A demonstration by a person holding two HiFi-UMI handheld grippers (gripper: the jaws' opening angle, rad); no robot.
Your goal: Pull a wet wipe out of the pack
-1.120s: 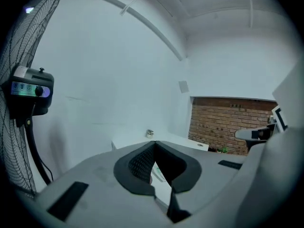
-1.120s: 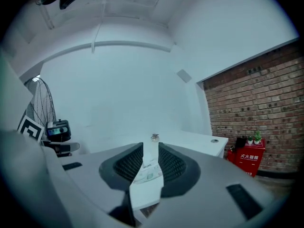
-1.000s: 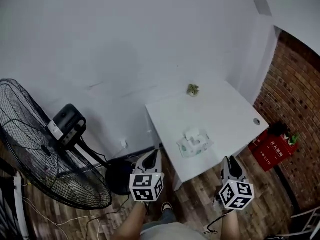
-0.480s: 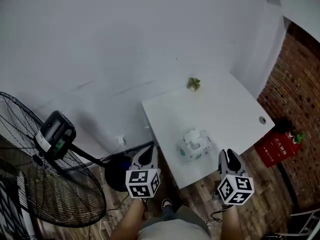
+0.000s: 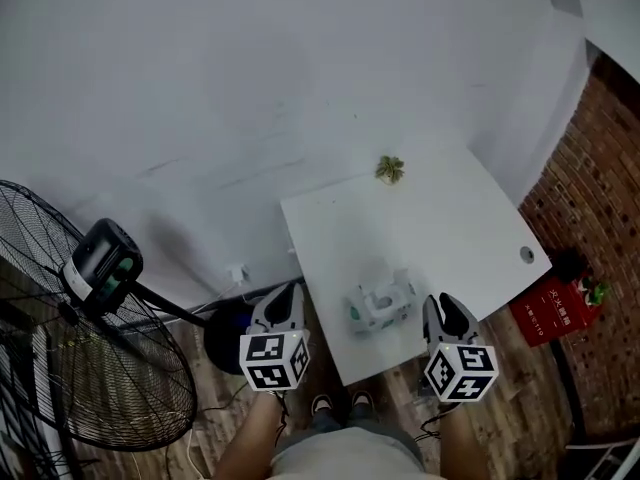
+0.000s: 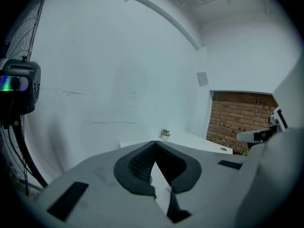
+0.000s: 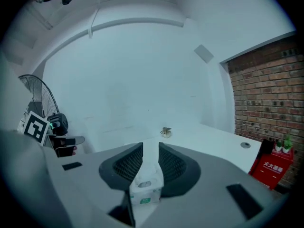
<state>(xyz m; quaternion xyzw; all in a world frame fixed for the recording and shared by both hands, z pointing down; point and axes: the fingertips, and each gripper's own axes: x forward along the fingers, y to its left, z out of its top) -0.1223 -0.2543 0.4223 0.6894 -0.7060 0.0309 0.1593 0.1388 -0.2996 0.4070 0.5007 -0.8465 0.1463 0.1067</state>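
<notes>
The wet wipe pack (image 5: 380, 303) lies on the white table (image 5: 450, 218) close to its near edge, a white flap or wipe standing up on top. My left gripper (image 5: 284, 311) hangs off the table's left edge, left of the pack, jaws shut with tips touching (image 6: 155, 143). My right gripper (image 5: 440, 314) is at the near edge, right of the pack and apart from it. Its jaws stand open by a narrow gap (image 7: 151, 147), and the pack (image 7: 145, 186) shows through that gap, beyond the jaws and not held.
A small potted plant (image 5: 389, 169) stands at the table's far edge, and a round hole (image 5: 527, 255) is near its right corner. A large standing fan (image 5: 80, 338) is at the left on the wooden floor. A red crate (image 5: 560, 303) sits by the brick wall.
Both grippers have come closer to the table's near edge, now flanking the pack. The head view has shifted, so the fan and table sit differently in frame.
</notes>
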